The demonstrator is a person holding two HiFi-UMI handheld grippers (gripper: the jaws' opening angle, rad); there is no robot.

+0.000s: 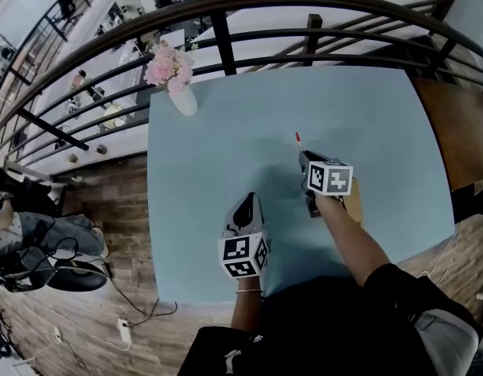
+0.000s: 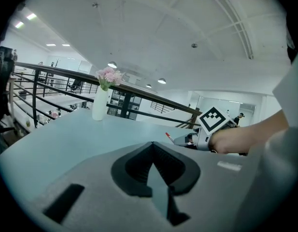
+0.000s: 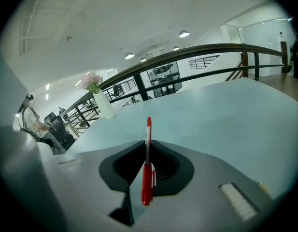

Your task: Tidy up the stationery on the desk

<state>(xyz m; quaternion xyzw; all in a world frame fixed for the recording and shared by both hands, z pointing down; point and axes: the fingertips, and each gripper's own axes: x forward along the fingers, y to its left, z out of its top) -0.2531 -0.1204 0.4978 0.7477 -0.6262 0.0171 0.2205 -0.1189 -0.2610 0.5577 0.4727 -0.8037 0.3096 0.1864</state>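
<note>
A red pen point(image 3: 148, 163) stands between the jaws of my right gripper point(image 3: 148, 146), which is shut on it, tip pointing forward. From the head view this gripper point(image 1: 304, 159) hovers over the right middle of the light blue table point(image 1: 218, 163), with the pen's red tip point(image 1: 297, 139) poking out ahead. My left gripper point(image 1: 247, 202) sits lower and to the left near the table's front; its jaws point(image 2: 152, 146) meet with nothing between them. The left gripper view shows the right gripper point(image 2: 180, 140) and the pen point(image 2: 168, 135) off to the right.
A white vase of pink flowers point(image 1: 182, 100) stands at the table's far left corner. A tan object point(image 1: 353, 208) lies partly hidden under my right arm. A dark railing point(image 1: 225, 41) runs behind the table, and a brown wooden surface point(image 1: 456, 131) adjoins it on the right.
</note>
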